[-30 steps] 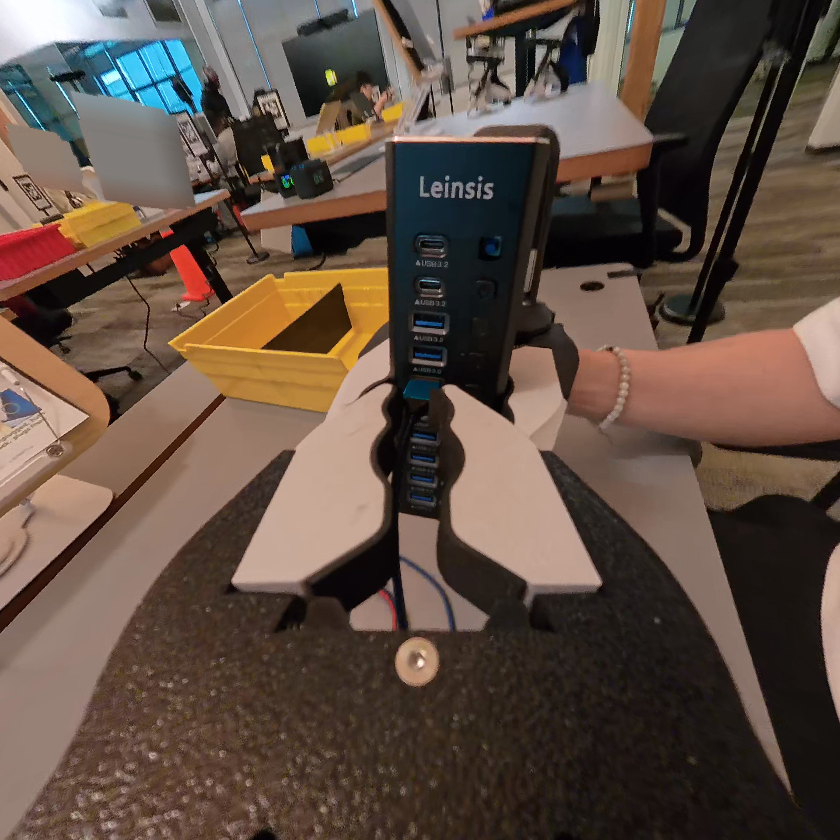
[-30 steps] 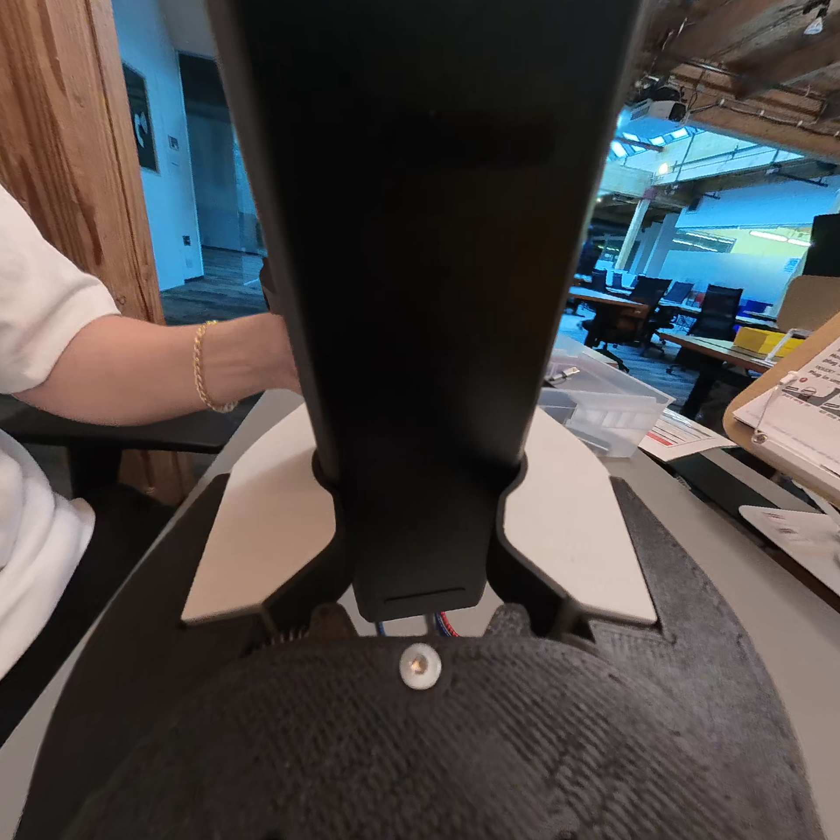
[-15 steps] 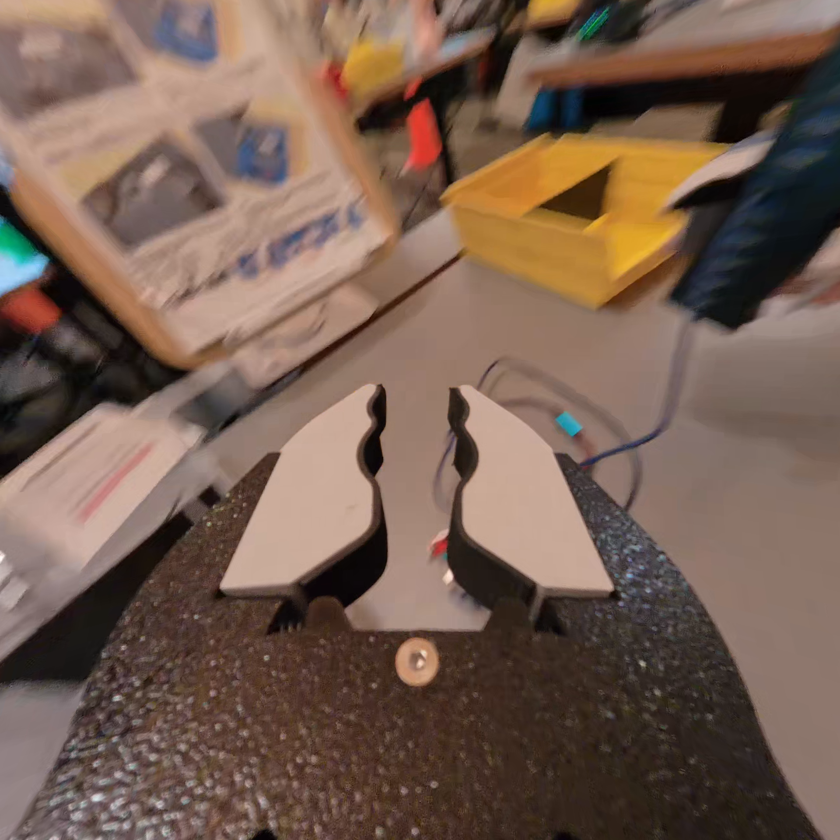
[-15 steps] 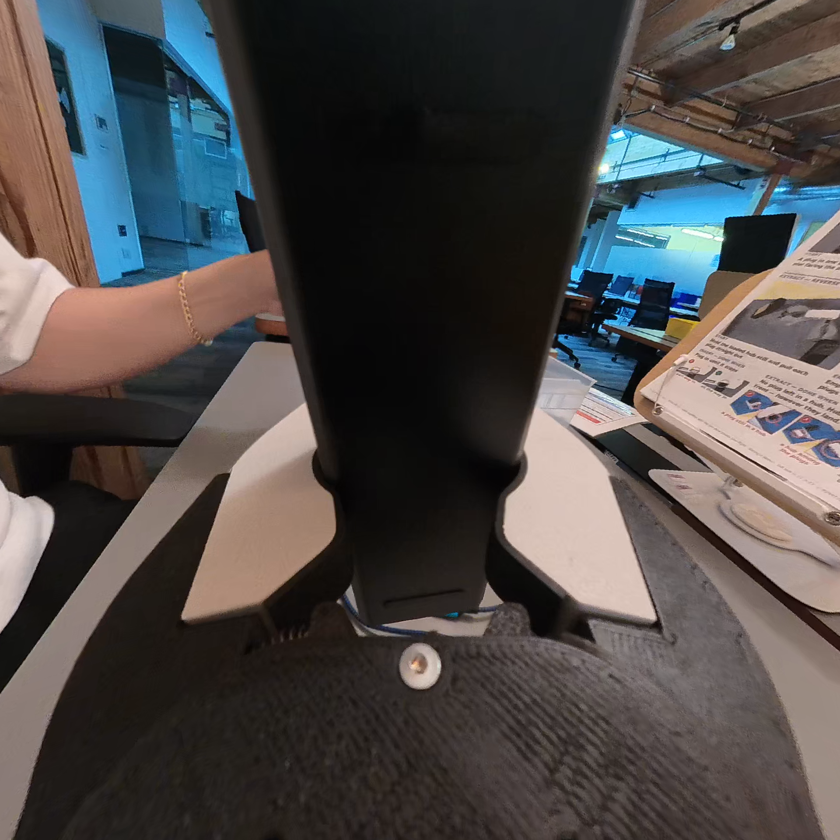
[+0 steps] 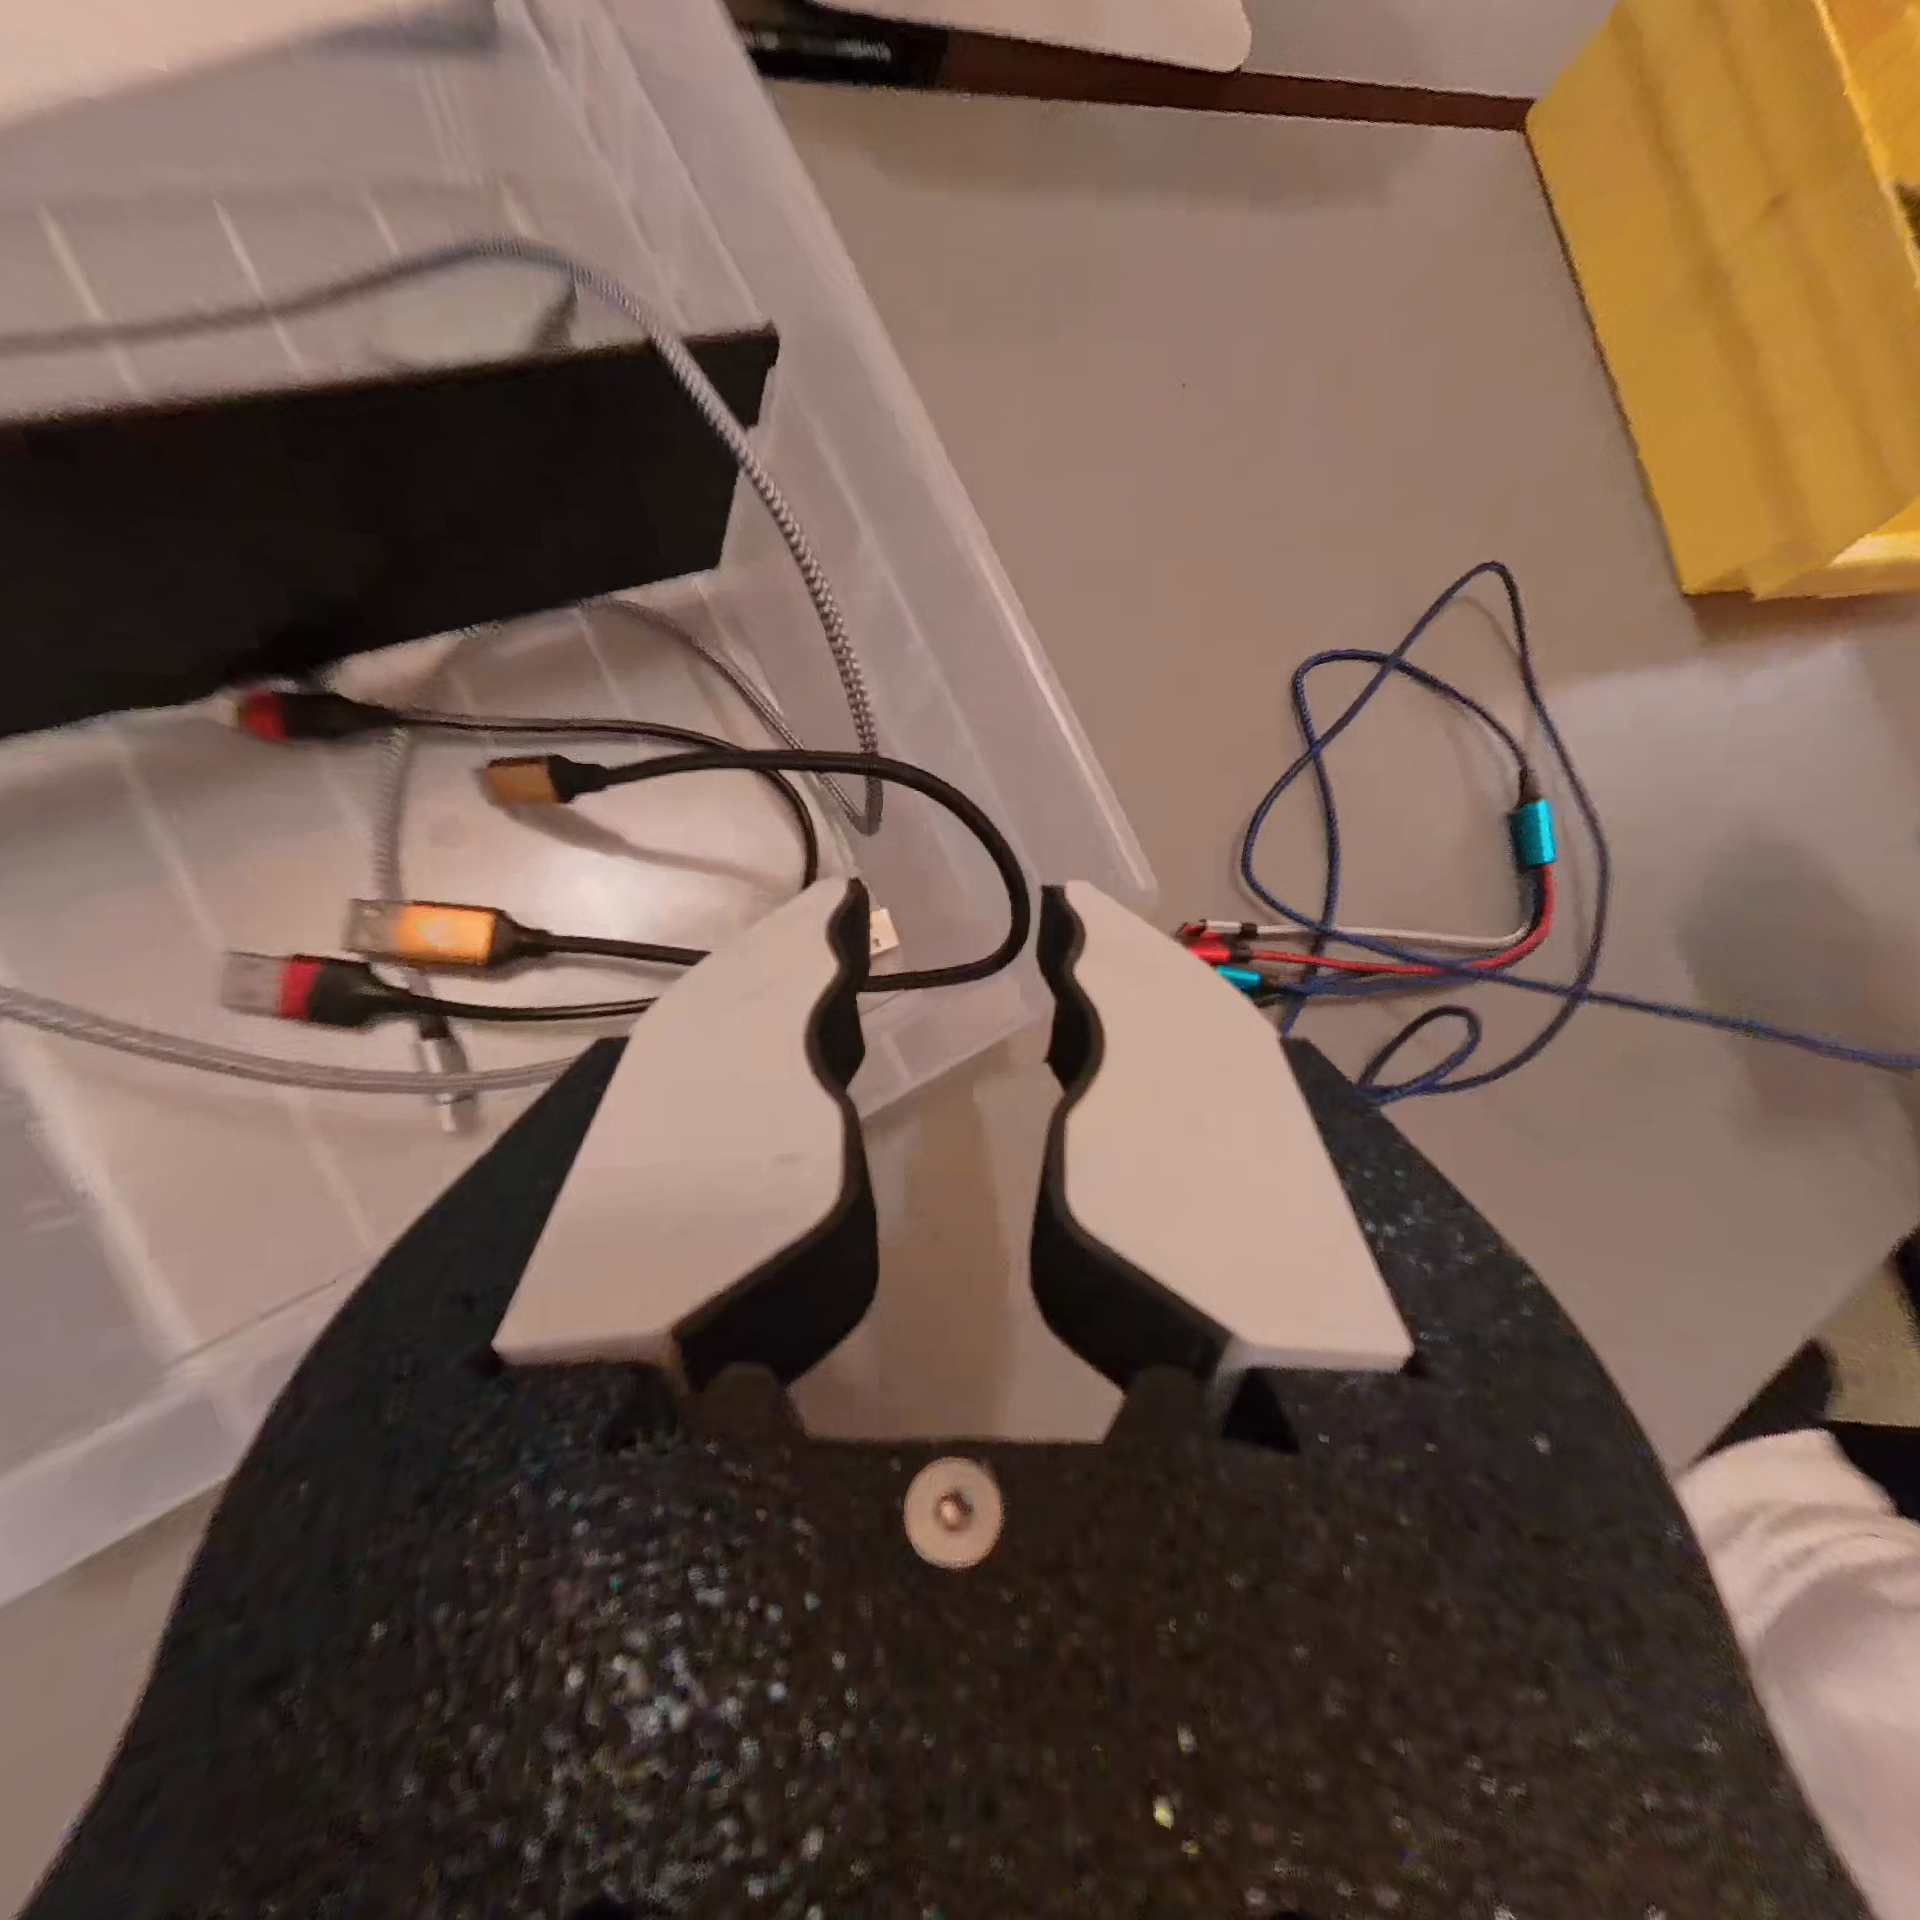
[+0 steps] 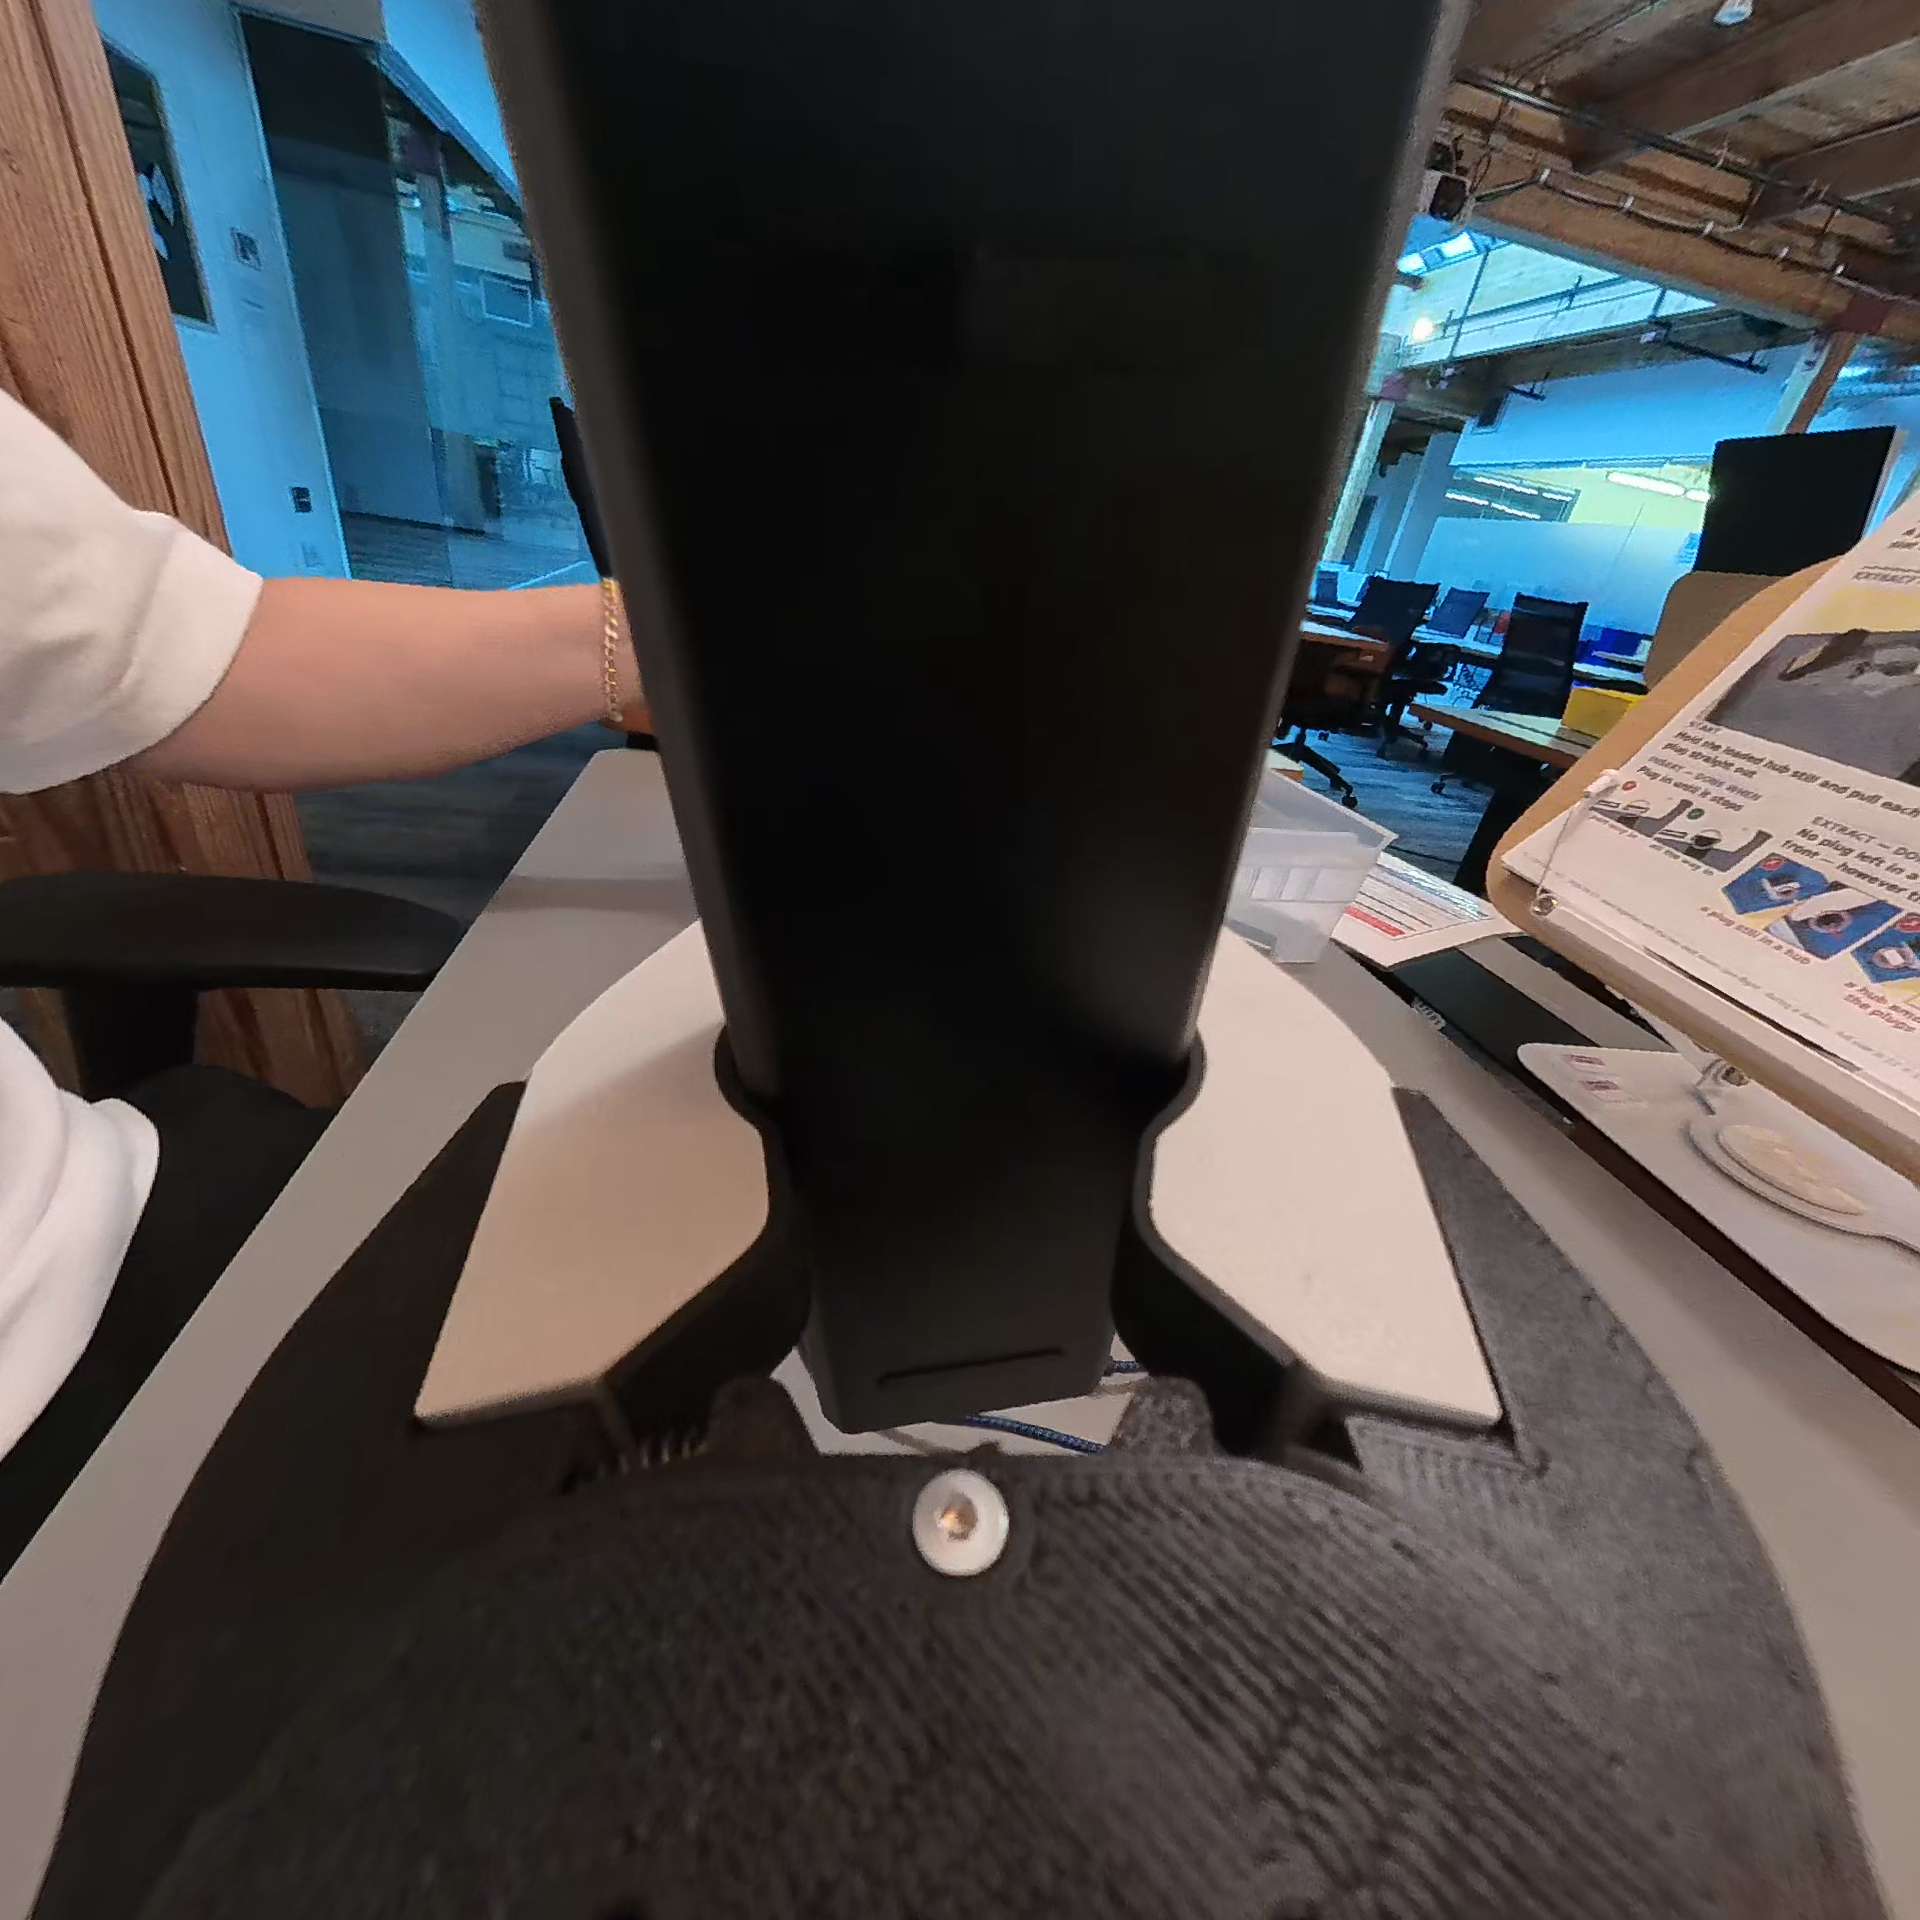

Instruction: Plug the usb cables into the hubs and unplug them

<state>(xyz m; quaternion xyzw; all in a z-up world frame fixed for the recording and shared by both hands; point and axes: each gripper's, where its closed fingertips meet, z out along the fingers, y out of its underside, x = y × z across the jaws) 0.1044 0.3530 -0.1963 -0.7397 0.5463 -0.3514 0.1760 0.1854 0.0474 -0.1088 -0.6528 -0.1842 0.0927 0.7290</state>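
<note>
My right gripper (image 6: 961, 1049) is shut on a tall black USB hub (image 6: 956, 520) and holds it upright; its back fills the middle of the right wrist view. My left gripper (image 5: 951, 904) is open and empty, hovering over the near edge of a clear plastic bin (image 5: 935, 520). Several USB cables lie in the bin: an orange plug (image 5: 436, 928), a red plug (image 5: 281, 985), a gold plug (image 5: 520, 779) on a black cable and a grey braided cable (image 5: 800, 582). A blue multi-head cable (image 5: 1455, 935) lies loose on the table to the right of my left gripper.
A black box (image 5: 364, 499) lies in the clear bin. A yellow bin (image 5: 1745, 312) stands at the far right on the grey table (image 5: 1247, 364). In the right wrist view a clipboard with a printed sheet (image 6: 1766, 831) stands on the right, and a person's arm (image 6: 416, 675) reaches in from the left. My hands' fingertips stand some 35 centimeters from each other. My left gripper is the nearer one to the gold plug (image 5: 520, 779): about 10 centimeters, against 45 centimeters.
My left gripper let go of the blue cable's plug at the hub, opened, and swung left and down over the clear bin. The blue cable now lies on the table. My right gripper still holds the hub.
</note>
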